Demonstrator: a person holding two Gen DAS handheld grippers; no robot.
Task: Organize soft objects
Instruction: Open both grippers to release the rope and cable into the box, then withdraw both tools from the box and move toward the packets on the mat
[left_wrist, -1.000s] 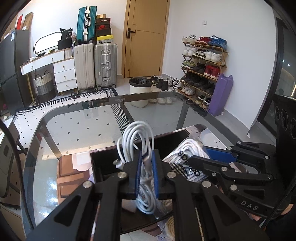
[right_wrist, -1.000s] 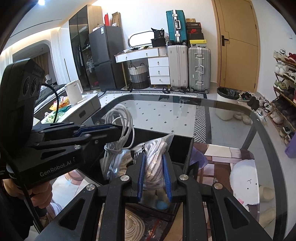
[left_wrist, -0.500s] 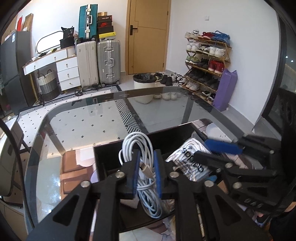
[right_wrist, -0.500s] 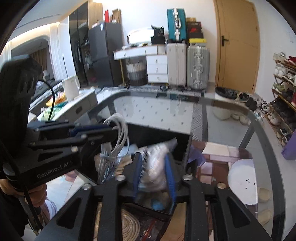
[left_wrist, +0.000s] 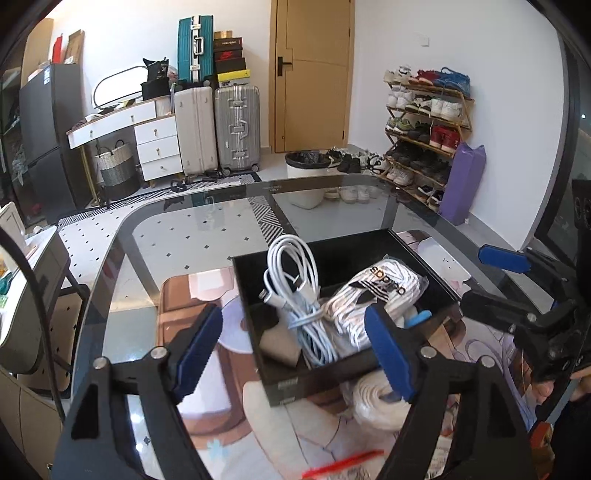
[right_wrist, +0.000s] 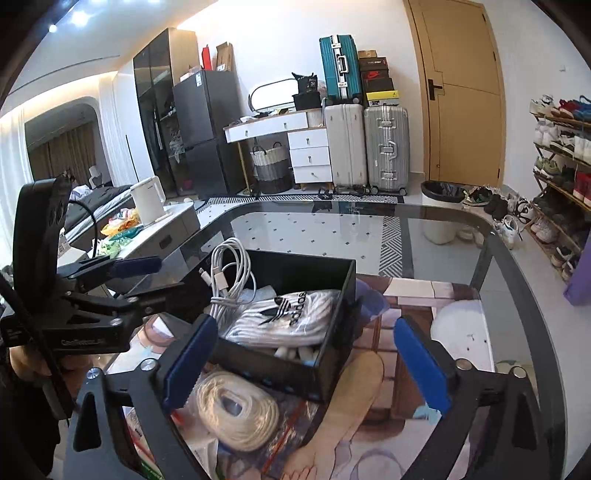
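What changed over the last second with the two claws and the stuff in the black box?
Both claws let go. The left claw released the white cable bundle and the right claw released the bagged striped item; their jaws have just been opening and both have drawn back from the black box, nothing between them. Cable and bag now lie in the box. The rope coil stayed in front.

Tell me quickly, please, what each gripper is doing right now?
Left gripper: open, jaws just opened, empty, cable in the box.
Right gripper: open, jaws just opened, empty.
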